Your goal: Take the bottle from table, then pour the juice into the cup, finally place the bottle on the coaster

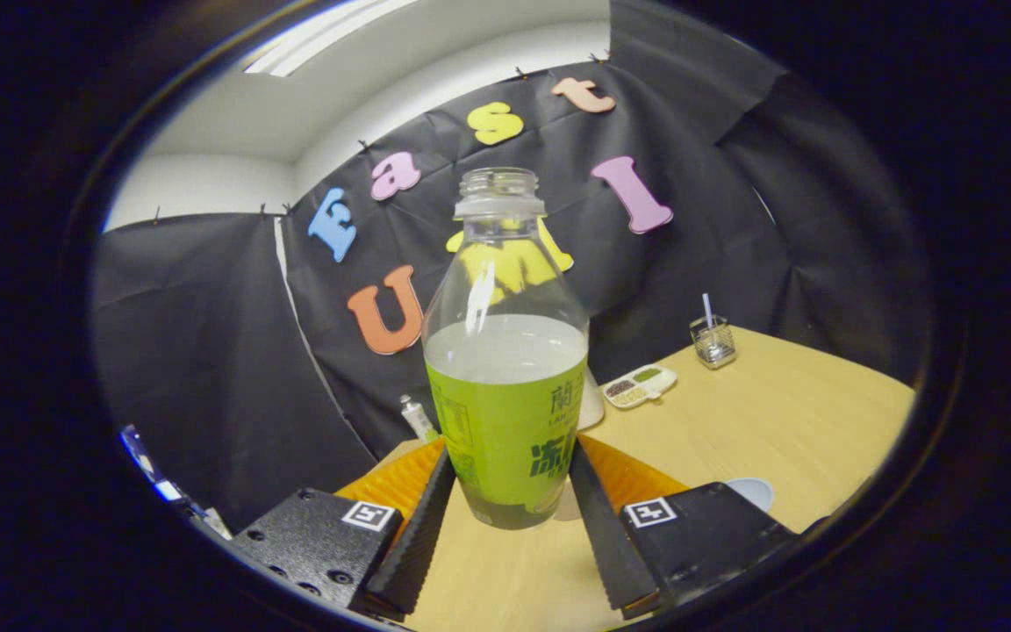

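— Between the fingers of the gripper, what is held?
— The uncapped bottle, upright, both fingers pressing its green label; it looks lifted clear of the table, juice about half up.
— And the rest?
— Taking seems done. A cup sits near the table's edge; pouring and the coaster remain.

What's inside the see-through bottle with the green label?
The clear plastic bottle, held between the gripper fingers, has no cap. Pale cloudy juice fills it to just above the green label, which covers the rest.
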